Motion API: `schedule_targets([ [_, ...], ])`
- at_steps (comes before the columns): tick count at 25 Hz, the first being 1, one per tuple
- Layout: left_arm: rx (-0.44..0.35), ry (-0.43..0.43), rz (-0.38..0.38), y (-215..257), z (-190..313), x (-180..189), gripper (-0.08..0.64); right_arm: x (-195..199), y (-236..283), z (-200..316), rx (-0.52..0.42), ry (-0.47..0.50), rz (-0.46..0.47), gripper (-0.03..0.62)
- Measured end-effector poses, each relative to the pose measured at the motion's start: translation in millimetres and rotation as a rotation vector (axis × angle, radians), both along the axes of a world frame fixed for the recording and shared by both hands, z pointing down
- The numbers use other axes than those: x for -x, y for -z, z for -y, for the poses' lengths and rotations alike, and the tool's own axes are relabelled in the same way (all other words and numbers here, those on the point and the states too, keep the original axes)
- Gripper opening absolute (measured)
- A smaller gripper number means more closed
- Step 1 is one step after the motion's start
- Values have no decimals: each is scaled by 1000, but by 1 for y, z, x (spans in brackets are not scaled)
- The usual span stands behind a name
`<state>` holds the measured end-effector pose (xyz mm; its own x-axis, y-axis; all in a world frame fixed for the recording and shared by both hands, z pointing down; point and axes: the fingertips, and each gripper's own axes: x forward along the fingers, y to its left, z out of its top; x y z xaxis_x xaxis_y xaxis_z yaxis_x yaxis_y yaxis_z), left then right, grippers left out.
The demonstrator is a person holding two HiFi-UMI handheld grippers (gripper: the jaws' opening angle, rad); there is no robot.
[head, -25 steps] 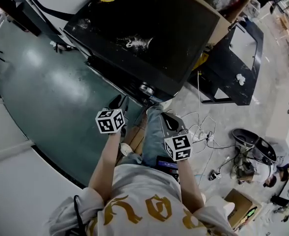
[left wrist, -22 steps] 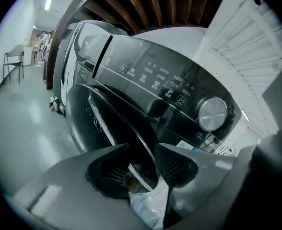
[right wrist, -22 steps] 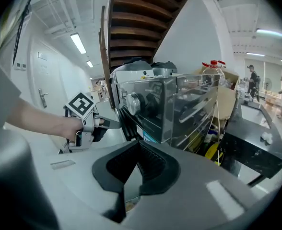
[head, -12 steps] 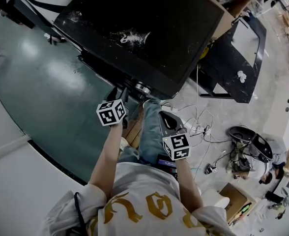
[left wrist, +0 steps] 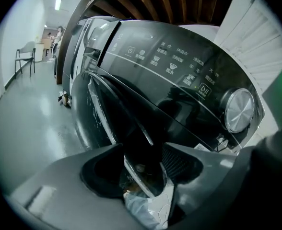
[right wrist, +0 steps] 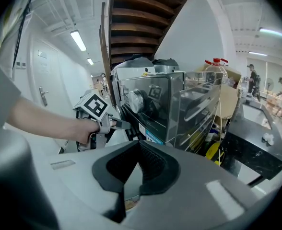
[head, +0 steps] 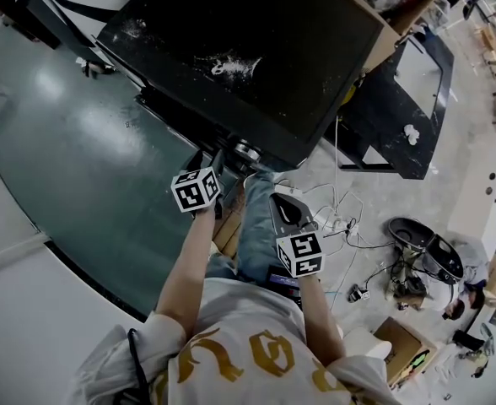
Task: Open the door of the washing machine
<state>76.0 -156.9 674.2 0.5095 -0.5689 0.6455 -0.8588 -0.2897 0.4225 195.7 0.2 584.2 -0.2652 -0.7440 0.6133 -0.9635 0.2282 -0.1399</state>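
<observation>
The washing machine (head: 256,49) stood with its door (left wrist: 102,114) shut, on the front face below the control dial (left wrist: 238,110). The left gripper (left wrist: 143,148) was hard up against that front face, low on the door. Its jaws were apart and straddled the door's bright rim (left wrist: 140,174). I could not confirm that either pad bore on the rim. The right gripper (right wrist: 137,145) was held back from the machine's front, off to the dial side, with its jaws together on nothing and no part in the work.

Assessment: the step in hand appeared to be taking hold of the door edge. To do it well, the left jaws would need to close squarely across the rim, seated deep rather than on the tips, since the glossy curved surface looked likely to let a shallow grip slip. The pull should then follow the door's swing away from the machine, not straight back, so that the latch would release without wrenching.
</observation>
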Motion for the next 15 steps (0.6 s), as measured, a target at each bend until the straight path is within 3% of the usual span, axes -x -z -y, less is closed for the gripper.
schedule_targets([
  [15,38,-2,-61,-2,-3,3,232,6,11,-7,-16,-2,-25,23],
])
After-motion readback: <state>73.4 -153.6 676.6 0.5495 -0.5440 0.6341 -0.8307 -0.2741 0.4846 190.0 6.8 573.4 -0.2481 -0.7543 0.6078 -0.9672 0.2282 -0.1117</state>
